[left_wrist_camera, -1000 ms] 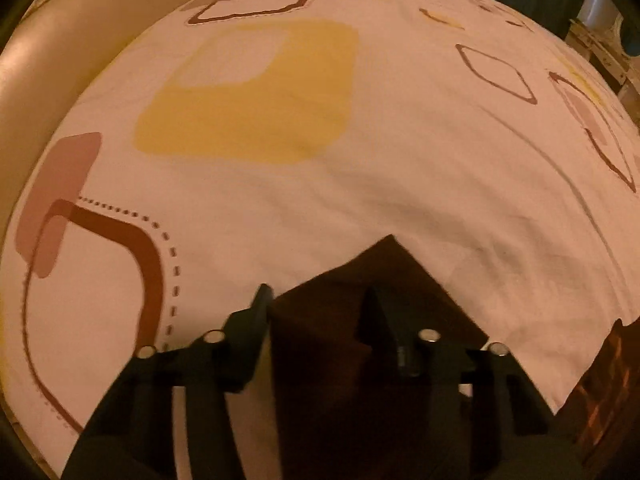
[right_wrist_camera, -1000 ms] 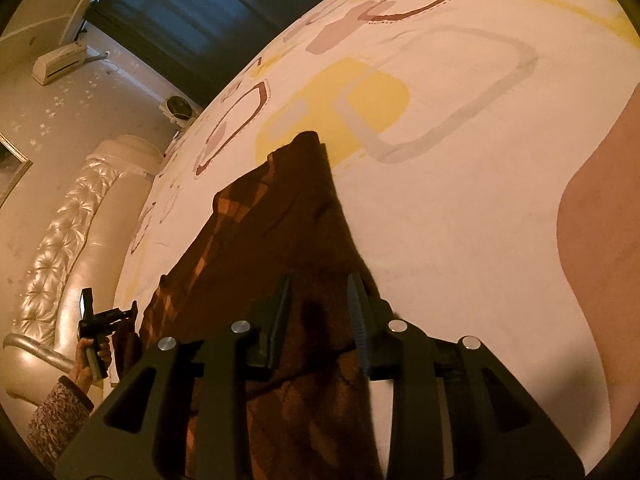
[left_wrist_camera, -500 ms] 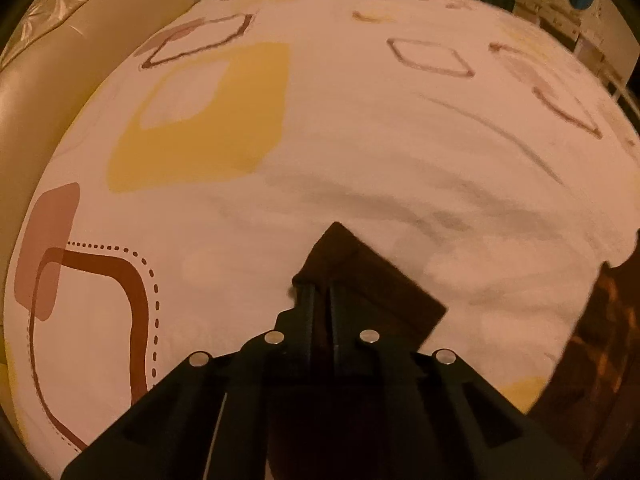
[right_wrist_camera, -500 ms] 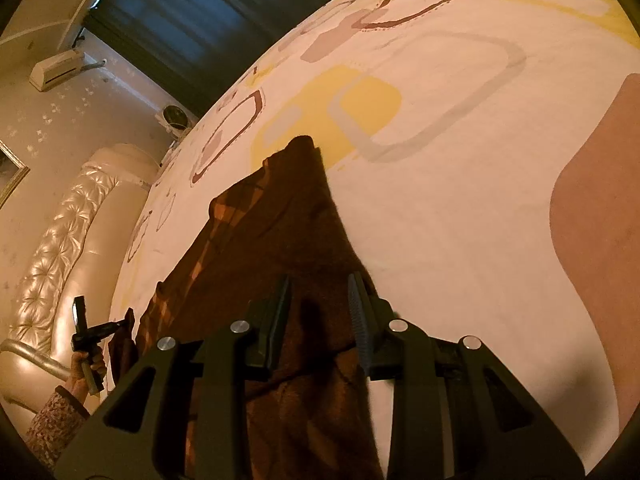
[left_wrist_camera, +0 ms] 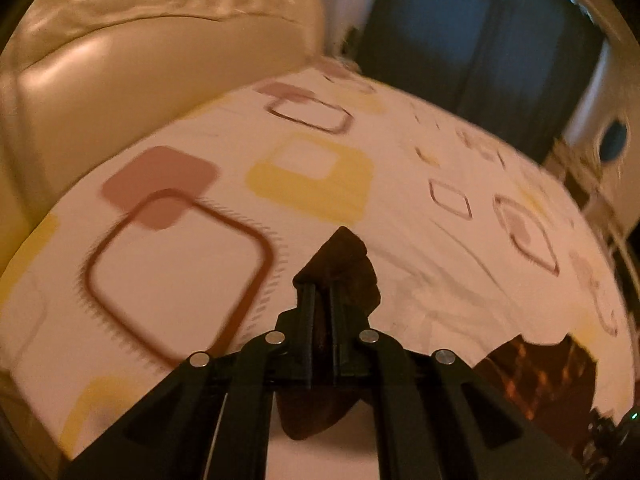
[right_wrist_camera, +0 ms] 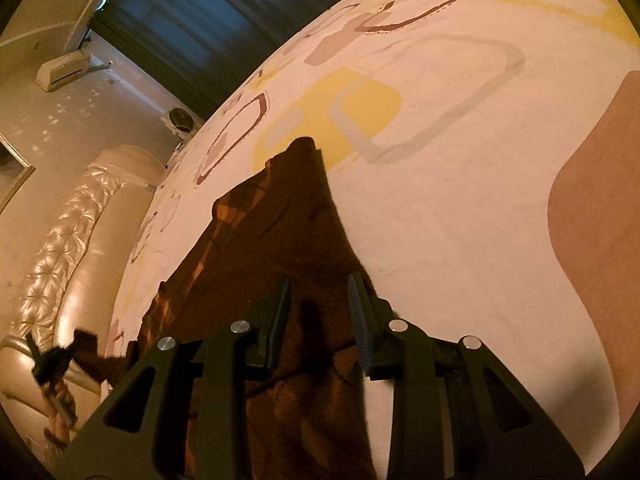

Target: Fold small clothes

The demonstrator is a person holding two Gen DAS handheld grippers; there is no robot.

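Dark brown checked cloth garment spread on patterned white bedsheet; corner clenched in left tool, raised off the bed. Right tool parted astride fabric, not gripping. Fold underway; next, carry corner across, lay flat.

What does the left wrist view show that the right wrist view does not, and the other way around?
Only the left wrist view shows the left tool from close, shut on a lifted corner of the brown cloth, and a round dark window.

Only the right wrist view shows the right tool with a gap between its fingers over the cloth's spread, checked body, and a wall air conditioner.

Both show the patterned bedsheet, the tufted headboard and the dark curtain.
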